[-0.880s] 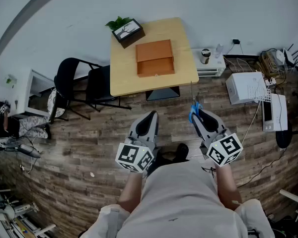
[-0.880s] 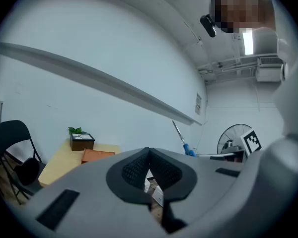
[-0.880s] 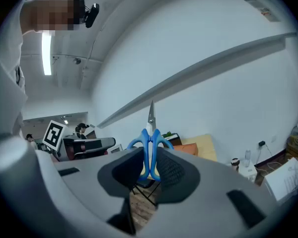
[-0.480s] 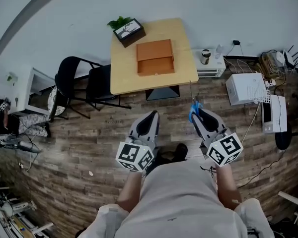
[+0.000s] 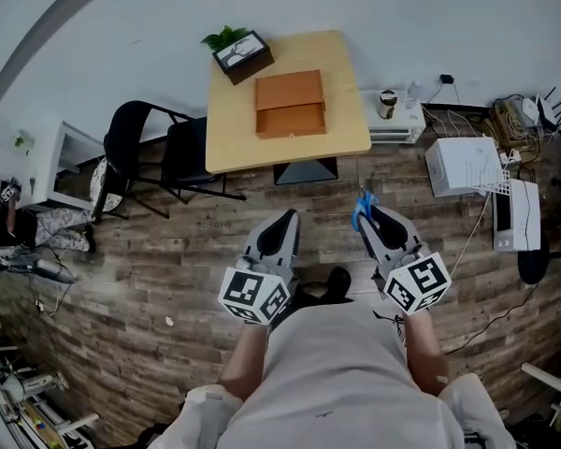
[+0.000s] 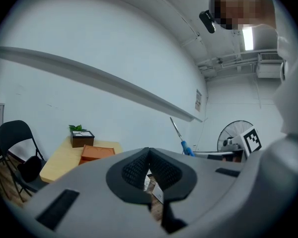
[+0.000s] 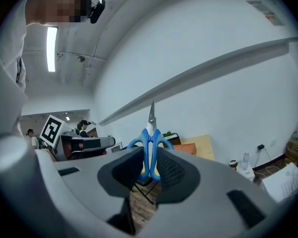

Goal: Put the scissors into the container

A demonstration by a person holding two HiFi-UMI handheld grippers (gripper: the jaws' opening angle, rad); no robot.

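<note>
Two black chairs (image 5: 182, 157) stand on the wooden floor (image 5: 168, 251) at the left edge of a pale worktop (image 5: 232, 138). On the worktop's far left corner we see a dark planter box (image 5: 241, 56) with green leaves. Near it, toward the middle, lies the orange container (image 5: 290, 106).

Closer to us, over the floor, we hold the left gripper (image 5: 283, 224). Its jaws are closed tip to tip with nothing between them. Just to its right we hold the right gripper (image 5: 365, 218), whose jaws are clamped on the blue handles of the scissors (image 5: 361, 210). The blades are together and point away from us toward the worktop. The scissors hang in the air over the floor, well apart from the container. Farther right, a white box (image 5: 463, 165) sits among cables.
</note>
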